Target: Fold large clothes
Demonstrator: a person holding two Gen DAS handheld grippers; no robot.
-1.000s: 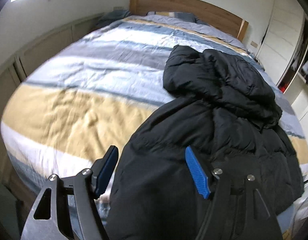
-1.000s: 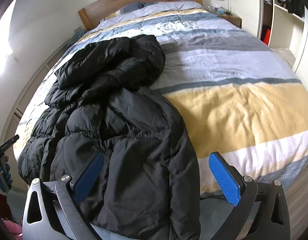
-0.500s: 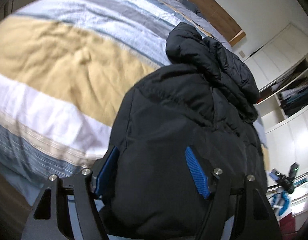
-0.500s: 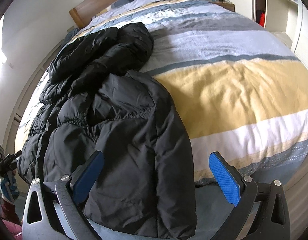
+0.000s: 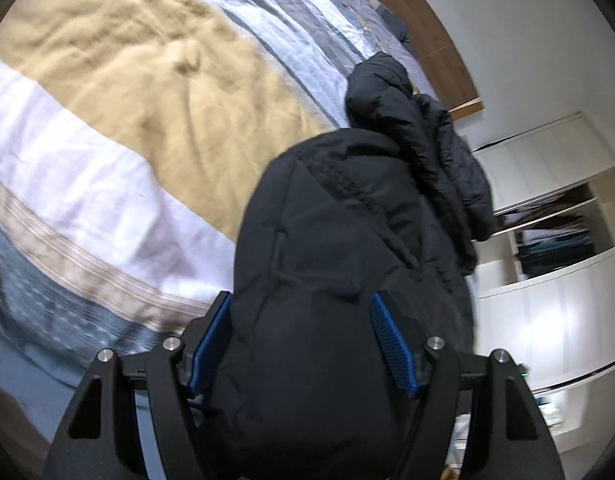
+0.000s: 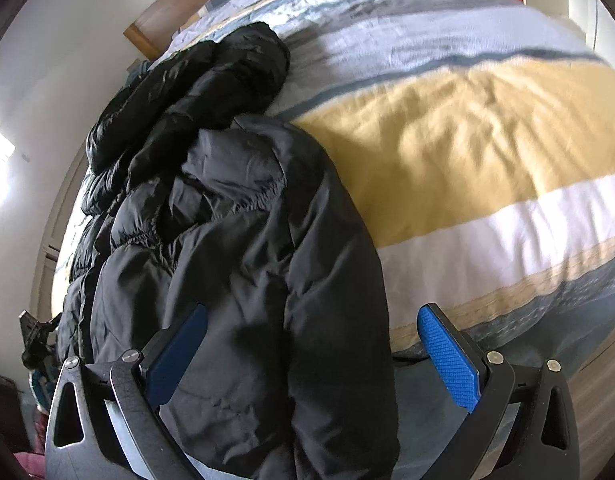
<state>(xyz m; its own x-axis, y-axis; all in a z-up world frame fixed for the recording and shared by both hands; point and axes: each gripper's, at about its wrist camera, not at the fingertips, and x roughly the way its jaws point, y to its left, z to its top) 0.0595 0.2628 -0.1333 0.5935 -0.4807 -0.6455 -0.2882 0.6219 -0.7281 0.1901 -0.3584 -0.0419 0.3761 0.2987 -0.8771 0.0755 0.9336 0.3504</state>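
Observation:
A black puffer jacket [image 5: 339, 220] lies lengthwise on the striped bed [image 5: 127, 100], hood end toward the wooden headboard [image 5: 439, 40]. Its near end bulges between the blue pads of my left gripper [image 5: 301, 308], whose jaws stand wide and open around it. In the right wrist view the same jacket [image 6: 235, 220] hangs over the bed's near edge. My right gripper [image 6: 313, 316] is open: the jacket's hem lies between the fingers against the left pad [image 6: 175, 356]. The right pad [image 6: 447, 360] is free, over the bedspread's edge.
The bedspread [image 6: 467, 120] runs in yellow, white, grey and blue bands. White wardrobe shelves [image 5: 555, 240] with stacked clothes stand past the jacket in the left wrist view. A pale wall [image 6: 35, 100] runs along the bed's far side in the right wrist view.
Both grippers have sunk toward the jacket's near end. The left one has rolled and now has the jacket's end between its fingers. Neither pair of jaws has changed width.

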